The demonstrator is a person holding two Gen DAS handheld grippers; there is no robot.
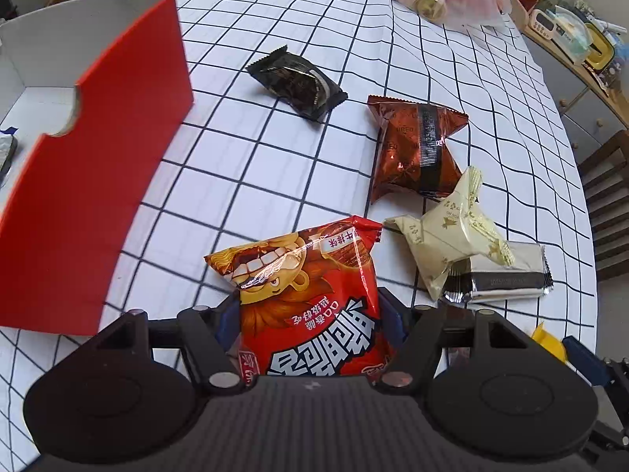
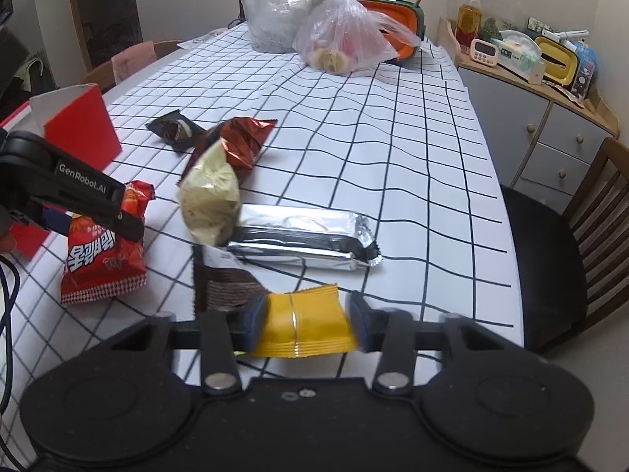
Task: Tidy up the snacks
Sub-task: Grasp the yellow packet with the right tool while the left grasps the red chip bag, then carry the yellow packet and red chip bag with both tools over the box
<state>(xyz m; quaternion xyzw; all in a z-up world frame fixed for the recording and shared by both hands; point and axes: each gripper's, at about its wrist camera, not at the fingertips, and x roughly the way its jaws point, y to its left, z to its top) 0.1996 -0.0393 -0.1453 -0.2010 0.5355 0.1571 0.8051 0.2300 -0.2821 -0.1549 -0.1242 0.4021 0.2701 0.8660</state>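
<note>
A: Nearest the table's near edge, the left gripper (image 1: 310, 326) is clamped on the red snack bag (image 1: 314, 295). The right gripper (image 2: 306, 320) pinches the yellow packet (image 2: 304, 322), probably just clear of the checked cloth (image 2: 393, 165).

B: Step?

A: Pickup done, transfer pending. Silver bar (image 2: 302, 240), cream packet (image 2: 210, 200), copper packet (image 1: 416, 149) and black packet (image 1: 298, 82) lie loose mid-table.

B: Next?

A: Carry both to the red box (image 1: 102, 165) at the left edge, over its wall, then release.
</note>
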